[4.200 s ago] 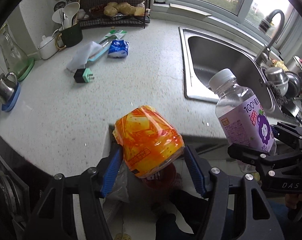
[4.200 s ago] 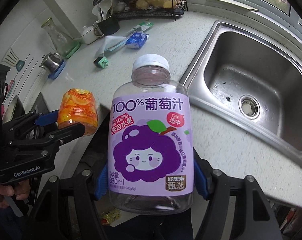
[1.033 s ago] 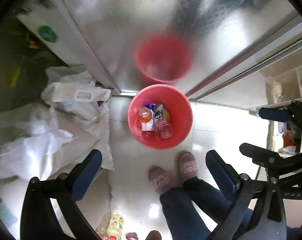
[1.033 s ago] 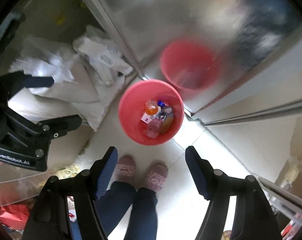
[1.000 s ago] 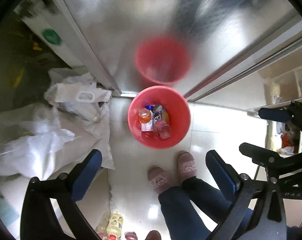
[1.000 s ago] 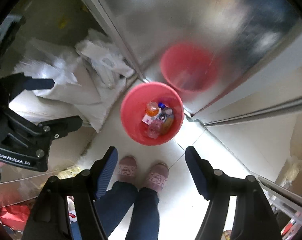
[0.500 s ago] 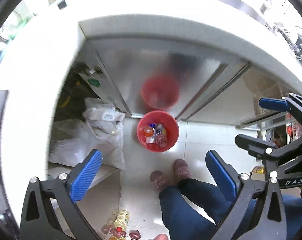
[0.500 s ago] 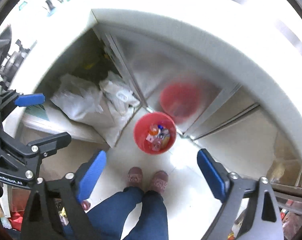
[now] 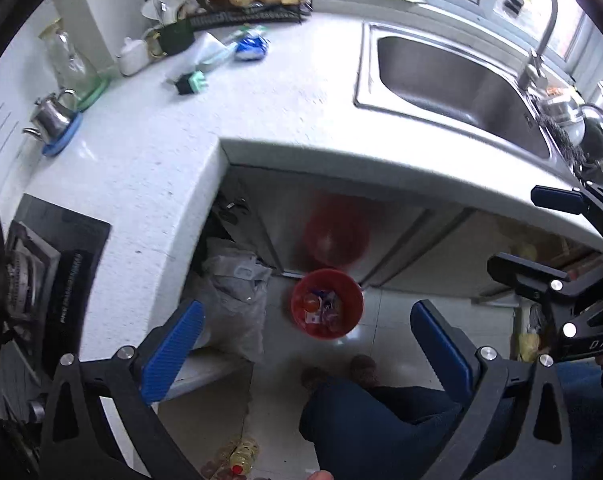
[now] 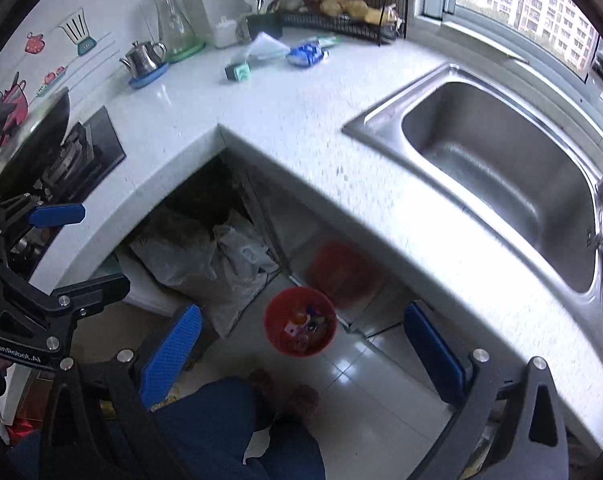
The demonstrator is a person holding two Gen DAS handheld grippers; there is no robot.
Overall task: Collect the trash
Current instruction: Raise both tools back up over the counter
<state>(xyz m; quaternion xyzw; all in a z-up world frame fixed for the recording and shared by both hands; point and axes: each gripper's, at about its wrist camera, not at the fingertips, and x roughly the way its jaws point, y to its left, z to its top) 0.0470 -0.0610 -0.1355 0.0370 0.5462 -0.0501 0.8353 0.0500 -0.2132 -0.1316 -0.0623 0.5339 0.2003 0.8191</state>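
A red trash bin (image 9: pixel 327 304) stands on the tiled floor below the counter, with bottles and wrappers inside; it also shows in the right wrist view (image 10: pixel 300 327). My left gripper (image 9: pixel 305 332) is open and empty, held high above the bin. My right gripper (image 10: pixel 299 346) is open and empty, also above the bin. On the white counter (image 9: pixel 153 152) lie a blue wrapper (image 9: pixel 251 46), a crumpled white wrapper (image 9: pixel 207 50) and a small black-and-green box (image 9: pixel 190 84). They also show in the right wrist view: the wrapper (image 10: pixel 306 55) and the box (image 10: pixel 237 72).
A steel sink (image 9: pixel 457 80) with a faucet (image 9: pixel 539 20) fills the counter's right side. A kettle (image 9: pixel 53 114), glass jug (image 9: pixel 69 66), cups and a wire rack (image 9: pixel 253 4) line the back. A stove (image 10: pixel 61 160) is at left. Plastic bags (image 10: pixel 221 264) lie under the counter.
Both grippers have risen from low over the bin to above counter height; the countertop and sink have come back into view. The orange and grape bottles held earlier now lie in the bin.
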